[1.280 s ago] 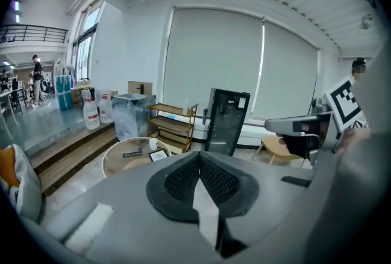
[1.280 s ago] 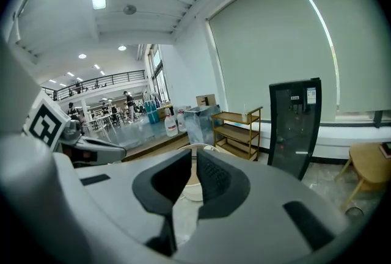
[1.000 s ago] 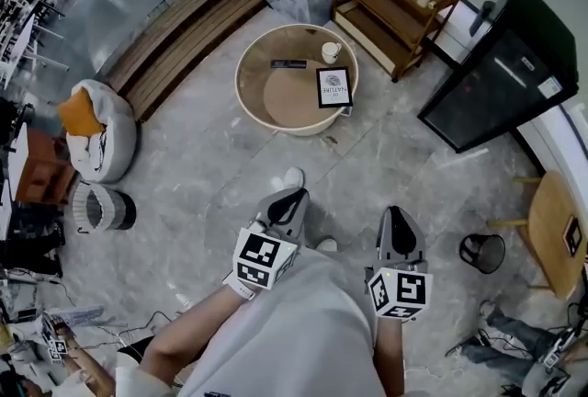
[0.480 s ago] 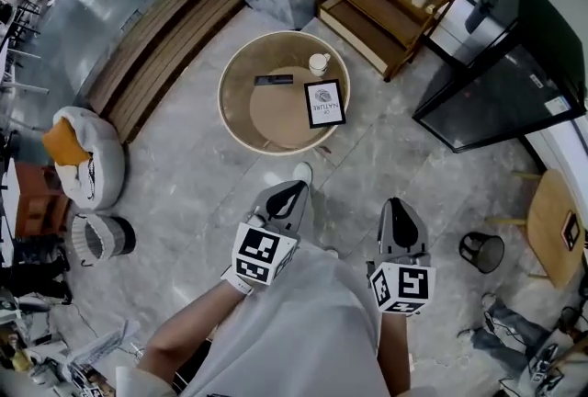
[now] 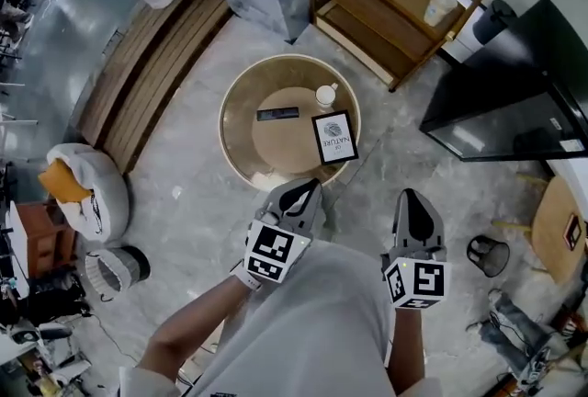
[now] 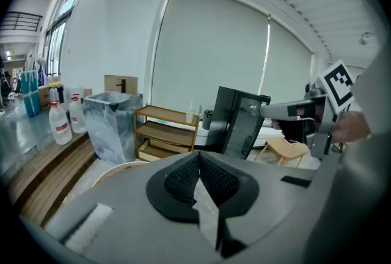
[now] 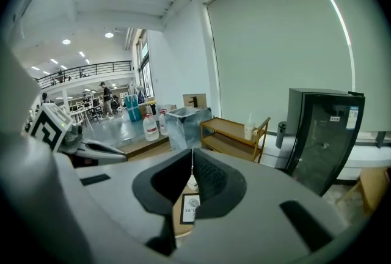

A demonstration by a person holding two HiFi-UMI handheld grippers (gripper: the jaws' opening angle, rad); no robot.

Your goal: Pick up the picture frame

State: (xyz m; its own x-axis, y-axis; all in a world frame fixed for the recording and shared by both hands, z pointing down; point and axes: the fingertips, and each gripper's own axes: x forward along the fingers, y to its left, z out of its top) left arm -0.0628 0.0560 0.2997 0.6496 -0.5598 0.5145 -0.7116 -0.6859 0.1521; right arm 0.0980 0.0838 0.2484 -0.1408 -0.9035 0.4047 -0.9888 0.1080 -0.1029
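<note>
Our left gripper [image 5: 306, 190] and right gripper [image 5: 411, 198] are both pinched together and empty. The picture frame [image 5: 334, 137] lies on the round table [image 5: 230, 142] just beyond the left gripper, with a cup [image 5: 325, 95] and remote [image 5: 277, 114] farther off.

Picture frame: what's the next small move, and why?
Probably bring the right gripper forward and down toward the picture frame, opening its jaws on the way. The frame lies on the round table toward its right side, the right gripper view shows it in line just below the jaws, and both that gripper and the left gripper are shut, empty and short of the frame.
</note>
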